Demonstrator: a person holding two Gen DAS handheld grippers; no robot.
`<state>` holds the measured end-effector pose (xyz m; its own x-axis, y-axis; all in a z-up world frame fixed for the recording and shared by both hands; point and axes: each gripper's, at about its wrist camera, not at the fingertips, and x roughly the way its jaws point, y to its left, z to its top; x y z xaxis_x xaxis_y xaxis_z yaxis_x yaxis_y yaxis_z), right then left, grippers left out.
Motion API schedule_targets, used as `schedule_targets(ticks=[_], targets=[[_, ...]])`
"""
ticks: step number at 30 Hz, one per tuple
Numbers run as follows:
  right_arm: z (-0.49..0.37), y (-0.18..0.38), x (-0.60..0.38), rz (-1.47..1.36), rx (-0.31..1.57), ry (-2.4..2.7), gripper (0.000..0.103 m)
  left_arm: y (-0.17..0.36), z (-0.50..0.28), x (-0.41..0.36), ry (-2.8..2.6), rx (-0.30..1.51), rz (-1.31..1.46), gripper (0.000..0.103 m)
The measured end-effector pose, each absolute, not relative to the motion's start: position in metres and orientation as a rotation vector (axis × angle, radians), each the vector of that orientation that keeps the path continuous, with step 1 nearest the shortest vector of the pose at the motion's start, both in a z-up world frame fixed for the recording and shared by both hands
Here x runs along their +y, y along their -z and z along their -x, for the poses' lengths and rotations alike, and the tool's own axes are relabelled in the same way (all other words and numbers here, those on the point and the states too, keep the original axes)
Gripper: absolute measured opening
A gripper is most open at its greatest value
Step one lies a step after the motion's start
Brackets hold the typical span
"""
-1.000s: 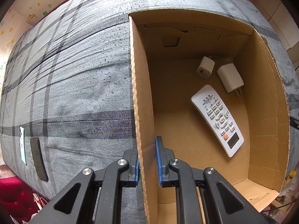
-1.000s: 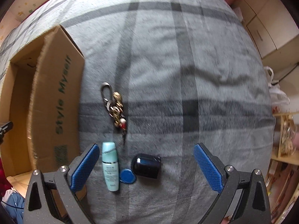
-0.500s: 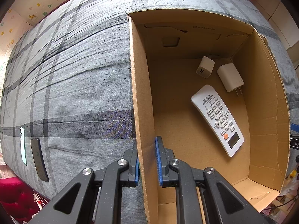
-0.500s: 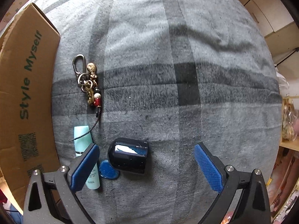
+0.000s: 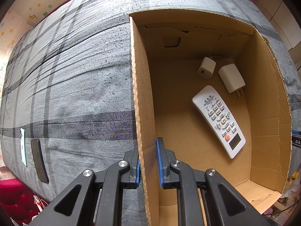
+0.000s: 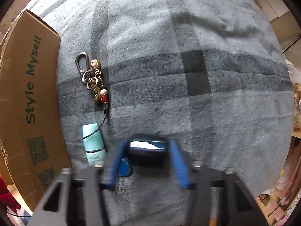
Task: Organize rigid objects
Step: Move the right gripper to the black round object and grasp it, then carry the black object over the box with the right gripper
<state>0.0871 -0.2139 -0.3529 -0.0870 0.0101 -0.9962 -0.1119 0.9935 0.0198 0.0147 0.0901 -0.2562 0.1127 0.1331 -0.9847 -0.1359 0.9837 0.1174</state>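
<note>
An open cardboard box lies on a grey plaid bed. Inside it are a white remote and two white chargers. My left gripper is shut on the box's left wall, one pad on each side. In the right wrist view, my right gripper points down over a dark glossy jar. Its blurred jaws are closing, with the jar between the blue pads and only narrow gaps left. A small blue disc lies at the jar's left.
A teal tube and a keychain with a carabiner and beads lie left of the jar, beside the box's printed side. Two phones lie near the bed's left edge. Cupboards stand past the bed on the right.
My right gripper has dropped over the jar, and its wide-open jaws have narrowed around it. The left gripper and the box have not moved.
</note>
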Motion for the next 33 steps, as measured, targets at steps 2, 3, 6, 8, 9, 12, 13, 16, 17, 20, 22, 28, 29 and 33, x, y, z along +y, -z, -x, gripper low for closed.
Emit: schedule_targets(ticks=[2,3,6,8,9,12,13,16,17,20,22,28,29,33], targets=[[-0.087,0.351,-0.212,0.088,1.641,-0.112,0.047,0.256,-0.014,0.090,-0.197,1.442,0.004,0.015],[-0.086,0.350,-0.211,0.091,1.636,-0.115,0.047,0.255,-0.014,0.090,-0.197,1.441,0.003,0.015],[-0.084,0.341,-0.205,0.099,1.625,-0.120,0.047,0.256,-0.013,0.090,-0.196,1.440,0.004,0.015],[-0.086,0.336,-0.204,0.106,1.618,-0.126,0.047,0.255,-0.013,0.090,-0.198,1.439,0.007,0.015],[-0.086,0.334,-0.202,0.112,1.614,-0.127,0.047,0.255,-0.013,0.090,-0.198,1.438,0.007,0.015],[-0.092,0.324,-0.201,0.127,1.606,-0.128,0.047,0.255,-0.013,0.090,-0.196,1.437,0.003,0.015],[-0.093,0.321,-0.199,0.134,1.600,-0.128,0.047,0.255,-0.013,0.090,-0.196,1.438,0.003,0.015],[-0.097,0.309,-0.193,0.153,1.583,-0.132,0.047,0.254,-0.013,0.090,-0.197,1.436,0.004,0.015],[-0.101,0.303,-0.192,0.158,1.576,-0.137,0.047,0.254,-0.012,0.090,-0.197,1.436,0.005,0.015],[-0.106,0.289,-0.186,0.163,1.555,-0.147,0.047,0.254,-0.012,0.090,-0.197,1.434,0.006,0.015],[-0.106,0.272,-0.179,0.166,1.539,-0.155,0.047,0.253,-0.012,0.090,-0.198,1.434,0.007,0.015],[-0.109,0.243,-0.159,0.189,1.484,-0.198,0.047,0.253,-0.013,0.090,-0.200,1.435,0.009,0.015],[-0.111,0.236,-0.154,0.190,1.475,-0.208,0.047,0.254,-0.012,0.090,-0.200,1.435,0.009,0.015],[-0.110,0.231,-0.146,0.192,1.448,-0.237,0.047,0.254,-0.013,0.090,-0.199,1.434,0.009,0.015]])
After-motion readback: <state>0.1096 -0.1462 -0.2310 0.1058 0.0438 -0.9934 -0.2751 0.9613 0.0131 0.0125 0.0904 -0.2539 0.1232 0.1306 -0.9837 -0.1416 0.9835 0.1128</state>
